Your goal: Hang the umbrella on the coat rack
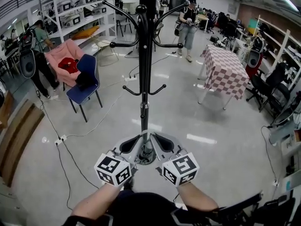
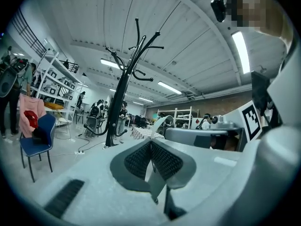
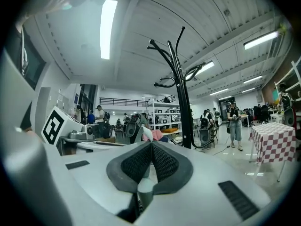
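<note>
The black coat rack (image 1: 145,79) stands straight ahead on the pale floor, with curved hooks at several heights and its round base just beyond my grippers. It also shows as a tall pole in the left gripper view (image 2: 123,93) and the right gripper view (image 3: 181,93). My left gripper (image 1: 137,139) and right gripper (image 1: 154,138) are held side by side, pointing at the rack's foot. Each is shut, its mesh pads (image 2: 141,159) (image 3: 162,161) pressed together with nothing between them. I cannot pick out an umbrella in any view.
A blue chair (image 1: 84,81) and a pink armchair (image 1: 66,55) stand at the left. A checkered table (image 1: 225,69) is at the right. Cables and a power strip (image 1: 60,140) lie on the floor to the left. People stand by the shelves behind.
</note>
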